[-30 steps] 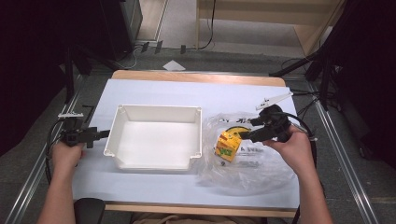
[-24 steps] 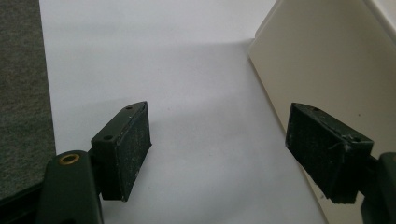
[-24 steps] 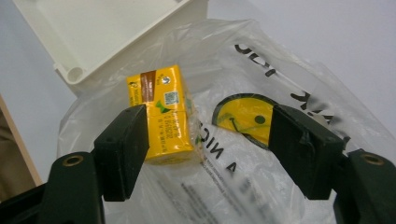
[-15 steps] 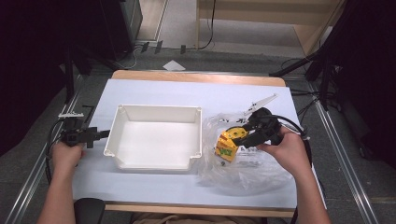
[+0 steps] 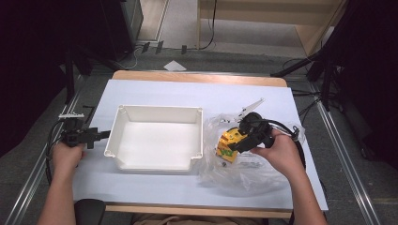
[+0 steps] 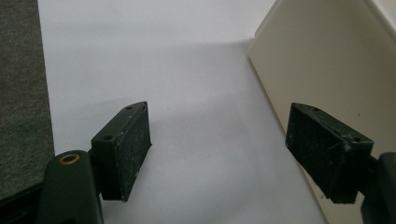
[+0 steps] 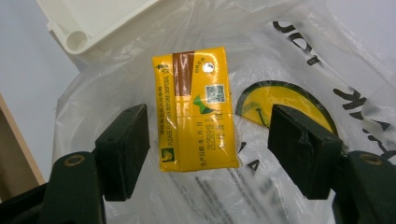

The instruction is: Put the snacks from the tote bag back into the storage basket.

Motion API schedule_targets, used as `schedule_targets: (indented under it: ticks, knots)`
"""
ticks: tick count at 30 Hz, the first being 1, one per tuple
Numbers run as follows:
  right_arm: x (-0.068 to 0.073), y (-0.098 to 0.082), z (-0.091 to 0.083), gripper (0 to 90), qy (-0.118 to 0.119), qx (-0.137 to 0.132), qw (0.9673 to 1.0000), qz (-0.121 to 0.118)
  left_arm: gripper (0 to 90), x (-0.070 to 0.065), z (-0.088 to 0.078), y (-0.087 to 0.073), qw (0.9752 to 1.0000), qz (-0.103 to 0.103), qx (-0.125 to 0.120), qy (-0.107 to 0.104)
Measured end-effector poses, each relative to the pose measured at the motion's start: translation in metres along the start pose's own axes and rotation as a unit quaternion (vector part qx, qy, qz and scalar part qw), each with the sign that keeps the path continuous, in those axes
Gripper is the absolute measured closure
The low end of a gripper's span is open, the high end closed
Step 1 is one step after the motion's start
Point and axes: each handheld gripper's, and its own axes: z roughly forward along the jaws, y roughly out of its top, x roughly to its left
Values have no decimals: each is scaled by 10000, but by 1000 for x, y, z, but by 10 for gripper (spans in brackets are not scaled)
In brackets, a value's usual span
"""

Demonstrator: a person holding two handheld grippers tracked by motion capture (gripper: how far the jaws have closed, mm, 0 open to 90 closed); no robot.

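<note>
The big white plastic tray (image 5: 155, 140) sits in the middle of the table, and there is nothing inside it. Just to the right of the tray lies a crinkly see-through plastic bag (image 5: 244, 164) with black letters on it. A small yellow drink carton (image 7: 196, 109) rests on the bag, close to the tray's right wall.

The right gripper (image 7: 210, 149) hangs over the carton with its jaws wide apart. One jaw is on each side of the carton, but the pads are not pressing on it. So the carton has not been picked up.

The left gripper (image 6: 219, 149) is open too and holds nothing. It waits by the tray's left wall, with one jaw very near that wall.

It looks like the job is only starting. What I think is left: squeeze the carton, lift it off the bag, carry it over to the tray and set it down inside.
</note>
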Motion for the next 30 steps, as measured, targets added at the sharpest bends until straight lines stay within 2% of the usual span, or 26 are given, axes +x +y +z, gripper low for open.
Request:
schedule_targets:
  ticks: [6, 12, 22, 26, 30]
  knots:
    - [2, 2, 7, 306, 10, 68, 10000, -30, 234, 0, 0, 0, 10000, 1, 12, -9]
    - [2, 3, 15, 317, -169, 123, 9998, -31, 234, 0, 0, 0, 10000, 1, -1, -2]
    - [3, 4, 31, 342, -39, 234, 9997, -52, 234, 0, 0, 0, 10000, 8, 10, -9]
    - [2, 4, 37, 387, -63, 278, 9996, -73, 234, 0, 0, 0, 10000, 9, 5, -8]
    - [2, 4, 40, 428, 59, 243, 9996, -126, 233, 0, -1, 0, 10000, 1, -15, -14]
